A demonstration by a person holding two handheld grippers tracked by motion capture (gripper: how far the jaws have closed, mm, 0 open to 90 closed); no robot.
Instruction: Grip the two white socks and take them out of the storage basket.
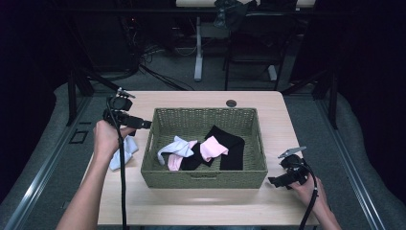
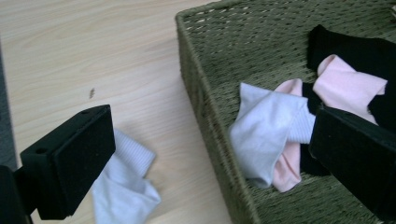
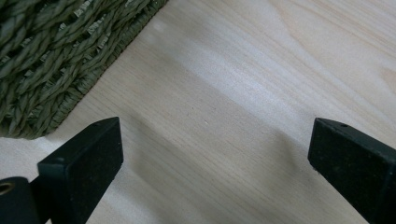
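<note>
Left claw (image 1: 143, 124) spread wide and empty, level, its tips over the left rim of the basket (image 1: 149, 168) and aimed across it; the left hand (image 1: 106, 136) grips the body from behind with the forearm running back toward the near table (image 1: 201, 206) edge. A white sock (image 1: 123, 152) lies crumpled on the table just below and behind this claw, outside the basket wall; in the left gripper view it sits under the left jaw, partly hidden by it. Ahead of the claw, inside the basket, lie a second white sock (image 1: 173, 146), two pink socks (image 1: 212, 147) and two black socks (image 1: 230, 143), overlapping in a loose heap. Risks, as judged from this pose: reaching into the heap, the wide jaws may close on two overlapping socks at once, most likely the white one and the pink one tucked beneath it; a low approach may catch a jaw on the woven rim and shove or tip the basket; the trailing cable may drag across the sock on the table and shift it. Right claw (image 1: 274, 181) likewise spread and empty, low over bare table just off the basket's near right corner, pointing toward it, held by the right hand (image 1: 306, 188); a sudden move there could nudge the basket.
</note>
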